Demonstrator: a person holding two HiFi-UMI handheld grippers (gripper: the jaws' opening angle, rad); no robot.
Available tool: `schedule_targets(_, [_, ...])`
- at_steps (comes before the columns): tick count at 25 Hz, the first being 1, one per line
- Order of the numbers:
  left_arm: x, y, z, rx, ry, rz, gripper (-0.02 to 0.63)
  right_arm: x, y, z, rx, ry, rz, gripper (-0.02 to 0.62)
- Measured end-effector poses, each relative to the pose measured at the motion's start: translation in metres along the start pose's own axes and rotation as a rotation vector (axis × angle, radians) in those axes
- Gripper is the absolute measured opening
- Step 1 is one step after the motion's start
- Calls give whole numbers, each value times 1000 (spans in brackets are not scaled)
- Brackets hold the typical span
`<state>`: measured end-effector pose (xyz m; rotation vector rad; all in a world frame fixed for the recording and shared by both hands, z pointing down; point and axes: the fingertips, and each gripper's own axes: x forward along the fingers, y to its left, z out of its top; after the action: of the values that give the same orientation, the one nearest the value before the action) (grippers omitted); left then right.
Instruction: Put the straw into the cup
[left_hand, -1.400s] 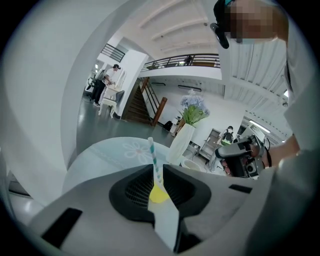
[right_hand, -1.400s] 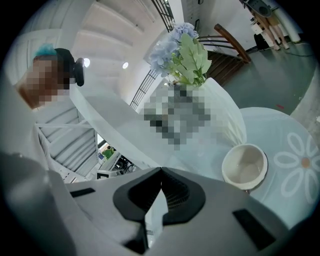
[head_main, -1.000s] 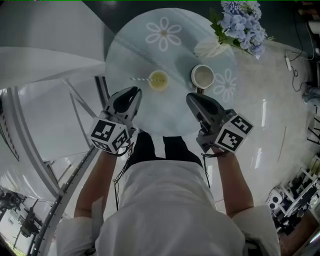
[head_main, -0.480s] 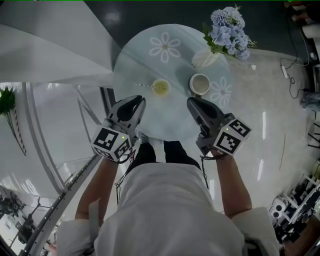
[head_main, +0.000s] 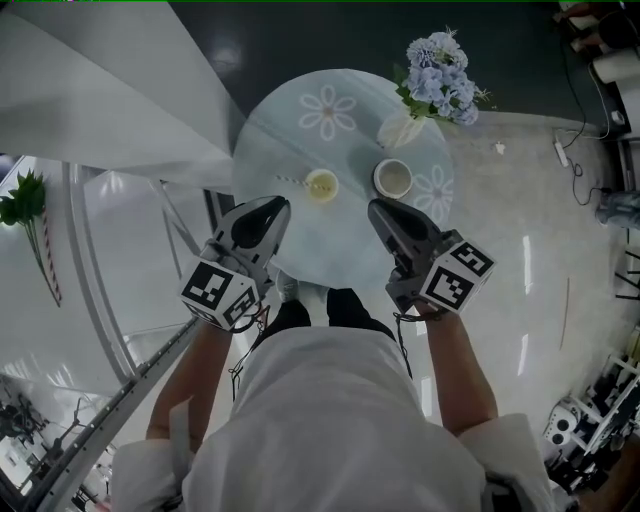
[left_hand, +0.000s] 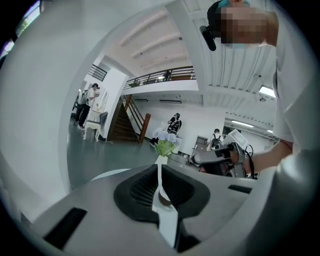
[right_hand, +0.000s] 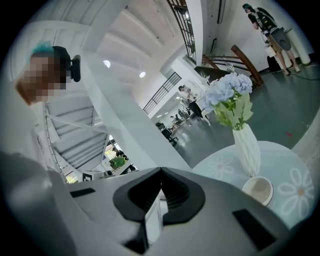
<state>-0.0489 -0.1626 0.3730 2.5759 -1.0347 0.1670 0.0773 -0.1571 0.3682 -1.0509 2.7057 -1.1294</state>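
Straw (head_main: 289, 181) lies on surface (head_main: 332, 245) beside yellow cup (head_main: 322, 185). I judge it light, thin, crushable and prone to roll, so I'd pinch mid-length, gently. Left gripper (head_main: 270, 208) and right gripper (head_main: 380, 208): fingers together, empty.

White shirt (head_main: 340, 420); left tool (head_main: 272, 206) and right tool (head_main: 378, 208) carry checkered cubes (head_main: 218, 290).

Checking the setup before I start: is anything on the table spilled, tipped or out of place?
Nothing stands out. The vase, the yellowish cup and the white cup stand upright on the table, with no spill visible. The straw shows just left of the yellowish cup; it is too small to tell whether its end is inside.
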Motion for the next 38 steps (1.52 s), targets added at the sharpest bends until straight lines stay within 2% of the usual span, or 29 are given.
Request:
schedule_targets(16, [-21,-18,55,63,-81,-59,33,-4,37,29,-72,-70,9,21])
schedule_targets(38, [-46,-29,68,75,-101,-96,21,-1,86,32,-155,-88,59,21])
